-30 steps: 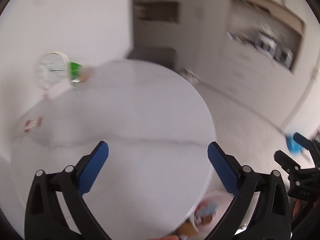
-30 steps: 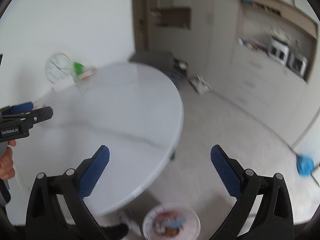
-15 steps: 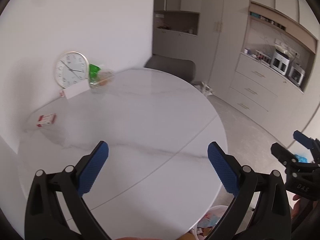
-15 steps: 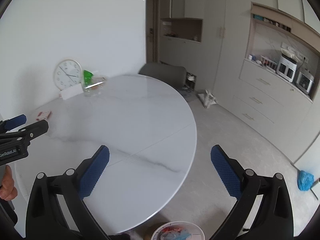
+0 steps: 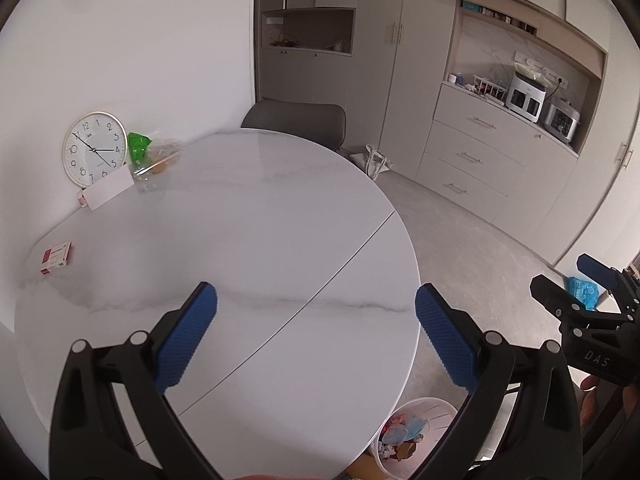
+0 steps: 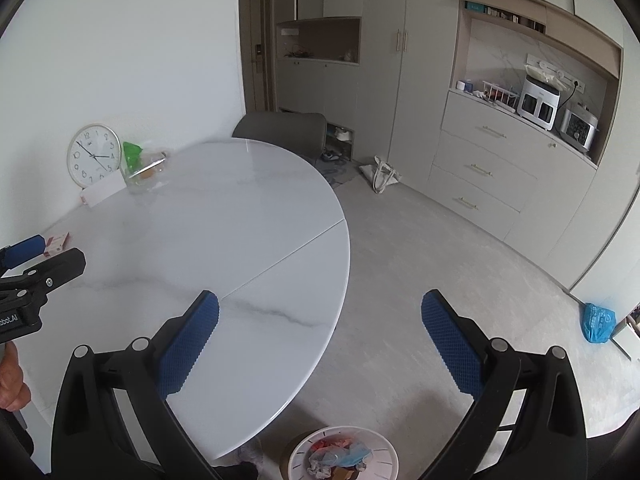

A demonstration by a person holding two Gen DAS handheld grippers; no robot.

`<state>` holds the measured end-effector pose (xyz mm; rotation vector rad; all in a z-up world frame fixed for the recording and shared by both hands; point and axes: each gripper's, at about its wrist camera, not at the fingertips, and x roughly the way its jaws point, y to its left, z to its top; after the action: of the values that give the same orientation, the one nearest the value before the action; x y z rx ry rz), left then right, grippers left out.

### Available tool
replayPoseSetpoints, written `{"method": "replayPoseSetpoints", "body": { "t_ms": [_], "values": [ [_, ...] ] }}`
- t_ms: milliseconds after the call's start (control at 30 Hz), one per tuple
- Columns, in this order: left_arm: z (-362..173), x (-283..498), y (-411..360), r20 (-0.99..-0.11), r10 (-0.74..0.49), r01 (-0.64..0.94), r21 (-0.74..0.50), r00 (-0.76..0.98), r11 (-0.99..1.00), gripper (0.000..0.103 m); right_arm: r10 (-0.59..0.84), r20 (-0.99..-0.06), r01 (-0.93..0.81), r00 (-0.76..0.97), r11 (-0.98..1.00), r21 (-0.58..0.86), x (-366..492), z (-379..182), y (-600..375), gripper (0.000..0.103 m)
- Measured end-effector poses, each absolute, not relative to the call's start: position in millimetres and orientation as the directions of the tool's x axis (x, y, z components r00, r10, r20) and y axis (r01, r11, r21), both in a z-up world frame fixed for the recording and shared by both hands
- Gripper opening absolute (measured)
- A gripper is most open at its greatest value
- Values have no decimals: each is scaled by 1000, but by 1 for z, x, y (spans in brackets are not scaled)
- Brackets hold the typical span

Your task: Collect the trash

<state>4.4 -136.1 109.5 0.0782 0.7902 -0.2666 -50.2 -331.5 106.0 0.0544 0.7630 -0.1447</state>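
Both grippers are held above the near edge of a round white marble counter [image 5: 260,240], and nothing is gripped by either one. The fingers of the left gripper [image 5: 316,336] are spread wide apart, with only the counter top seen between them. The fingers of the right gripper [image 6: 320,340] are also wide apart; its left finger is over the counter edge and its right finger is over the grey floor [image 6: 460,264]. A white bin [image 6: 344,458] stands on the floor just beside the counter edge, below and between the two grippers, and crumpled trash [image 6: 340,456] in red, blue and white is seen inside it. On the counter, a small red and white box [image 5: 56,258] lies near the left edge, well apart from both grippers. At the far side, a clock [image 5: 94,148] leans against the wall, with a white card [image 5: 109,191] in front of it. Just beside the clock a green packet [image 5: 138,146] and a clear plastic bag [image 5: 158,162] are placed. A grey chair [image 5: 296,122] stands behind the counter. On the floor, a white tote bag [image 6: 380,174] lies near the cabinets, and a blue bag [image 6: 598,322] lies at the far right. It cannot be told what the blue bag contains.
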Motion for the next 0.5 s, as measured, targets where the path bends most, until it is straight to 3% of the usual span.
{"method": "replayPoseSetpoints", "body": {
  "t_ms": [500],
  "values": [
    [109, 4, -137, -715, -199, 271, -14, 670, 963, 95, -94, -699, 137, 709, 991, 6, -46, 104, -330, 101]
  ]
}}
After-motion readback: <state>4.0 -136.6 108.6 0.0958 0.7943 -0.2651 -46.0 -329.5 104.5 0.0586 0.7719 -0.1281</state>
